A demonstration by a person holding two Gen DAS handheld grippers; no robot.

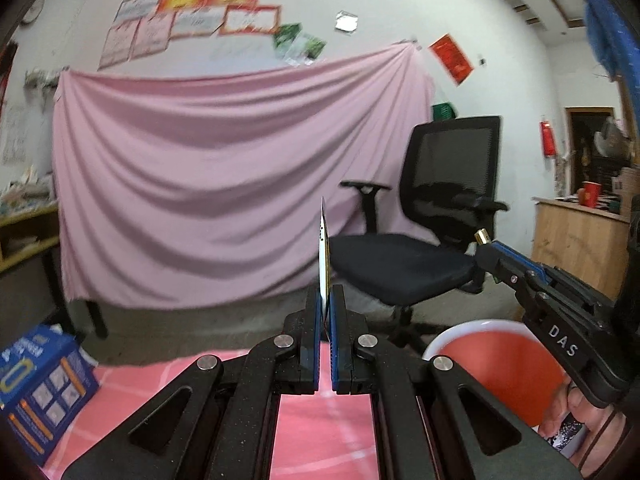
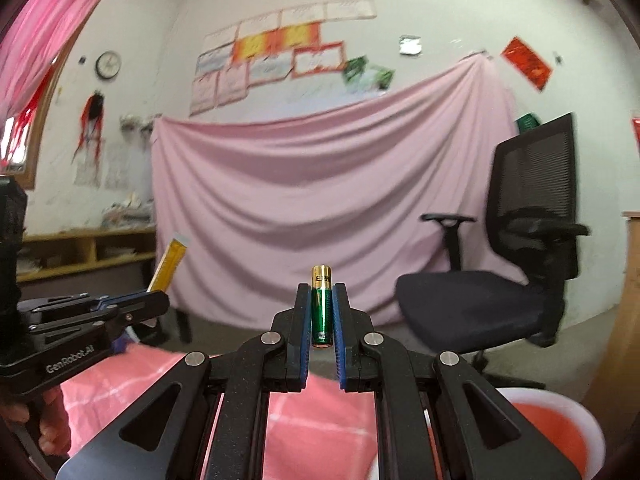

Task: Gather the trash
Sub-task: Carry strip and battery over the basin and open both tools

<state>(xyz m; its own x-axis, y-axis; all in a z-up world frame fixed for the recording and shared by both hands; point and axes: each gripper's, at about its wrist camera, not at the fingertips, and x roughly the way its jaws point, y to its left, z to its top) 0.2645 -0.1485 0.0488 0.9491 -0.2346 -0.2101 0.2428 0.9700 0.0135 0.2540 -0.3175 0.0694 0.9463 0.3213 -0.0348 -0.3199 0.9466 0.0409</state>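
Room: white wall with a big pink sheet [image 1: 224, 176] draped across it, papers and posters pinned above, and a black office chair [image 1: 436, 216] parked off to the right.
Surface: pink checked cloth [image 1: 320, 428] right under your grippers, so you're up above the table here.
Left gripper [image 1: 325, 300]: clamped tight on a thin flat packet [image 1: 323, 256], which you see edge-on, standing straight up out of the jaws. From the right wrist view it looks like a yellow wrapper [image 2: 170, 258], though it's blurry so don't quote me on that.
Right gripper [image 2: 322, 300]: jaws narrow and pinching a green and gold battery [image 2: 321, 308], upright, gold end poking out past the fingertips.
Bin: red bucket with a white rim [image 1: 452, 336] sits low on the right, just below your right gripper in the left wrist view.
Other stuff: blue printed box [image 1: 40, 384] at the left edge of the cloth.
Trash status: both pieces are up in the air in your grippers, neither one in the bucket yet.
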